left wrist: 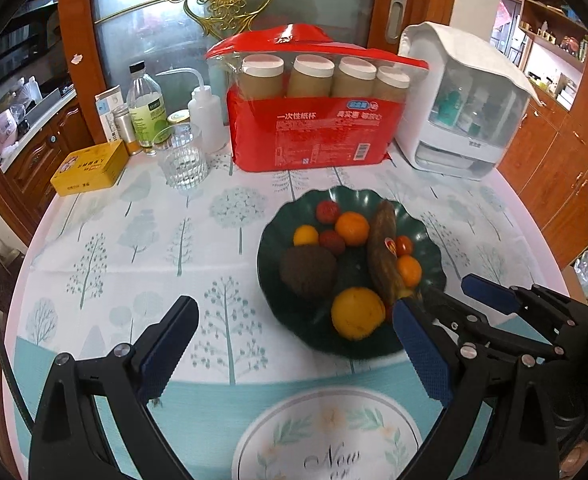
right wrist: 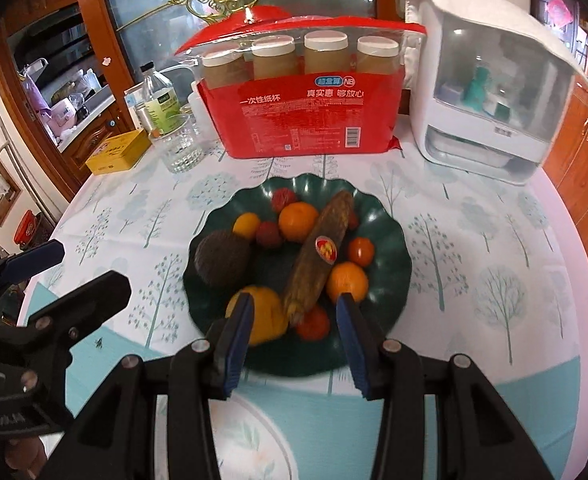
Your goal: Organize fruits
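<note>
A dark green scalloped plate [left wrist: 432, 240] [right wrist: 394, 240] holds the fruit. On it lie a browned banana [left wrist: 380, 248] [right wrist: 322, 248] with a sticker, a dark round fruit [left wrist: 308, 270] [right wrist: 222, 258], a large yellow-orange fruit [left wrist: 358, 312] [right wrist: 268, 312], oranges and several small red fruits. My left gripper [left wrist: 294, 344] hovers open over the tablecloth at the plate's near-left edge, nothing between its fingers. My right gripper [right wrist: 296, 332] hangs above the plate's near rim with a moderate gap, holding nothing. Each gripper shows in the other's view: the right gripper [left wrist: 450, 286], the left gripper [right wrist: 92, 264].
Behind the plate stands a red pack of paper cups [left wrist: 314, 120]. A white appliance [left wrist: 466, 108] is at the back right. A drinking glass [left wrist: 184, 156], bottles [left wrist: 146, 108] and a yellow tin [left wrist: 90, 168] crowd the back left. The round table's edge [right wrist: 574, 280] curves on the right.
</note>
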Tool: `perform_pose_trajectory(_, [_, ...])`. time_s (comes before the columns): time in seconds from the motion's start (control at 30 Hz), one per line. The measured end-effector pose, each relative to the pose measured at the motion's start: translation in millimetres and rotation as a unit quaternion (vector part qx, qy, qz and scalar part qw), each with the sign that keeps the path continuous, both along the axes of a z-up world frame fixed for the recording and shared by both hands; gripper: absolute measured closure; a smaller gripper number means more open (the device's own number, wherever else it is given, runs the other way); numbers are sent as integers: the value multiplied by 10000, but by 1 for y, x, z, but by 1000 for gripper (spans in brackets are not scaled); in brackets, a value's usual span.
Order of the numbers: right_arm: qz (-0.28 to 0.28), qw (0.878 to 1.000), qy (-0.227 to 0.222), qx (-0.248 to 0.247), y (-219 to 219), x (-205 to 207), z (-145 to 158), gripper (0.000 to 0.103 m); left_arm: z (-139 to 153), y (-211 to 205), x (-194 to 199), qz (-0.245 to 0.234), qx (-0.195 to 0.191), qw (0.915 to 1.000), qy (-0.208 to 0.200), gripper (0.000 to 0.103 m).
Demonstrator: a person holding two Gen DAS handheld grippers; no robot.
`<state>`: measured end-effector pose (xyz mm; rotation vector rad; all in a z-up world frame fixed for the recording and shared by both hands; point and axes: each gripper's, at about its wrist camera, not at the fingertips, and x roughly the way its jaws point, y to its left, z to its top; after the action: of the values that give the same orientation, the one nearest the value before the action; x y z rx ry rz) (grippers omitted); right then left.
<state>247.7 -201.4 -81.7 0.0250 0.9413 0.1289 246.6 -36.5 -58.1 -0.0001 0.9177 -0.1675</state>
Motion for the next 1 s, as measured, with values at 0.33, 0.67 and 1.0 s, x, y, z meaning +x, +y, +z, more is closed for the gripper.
perform_pose_trajectory(0.33, [-224, 9997, -69, 64, 5, -90, 19, 53, 10, 10, -88, -131, 143, 9998, 94, 6])
perform_pose_trajectory(0.67, [-605, 9979, -180, 109, 3, -154, 57, 39, 44, 25, -154, -168, 72, 9998, 65, 6])
perform_pose_trajectory(1.0, [-748, 9968, -292, 4, 8, -197, 82, 39, 73, 29, -193, -45, 51, 9999, -84, 6])
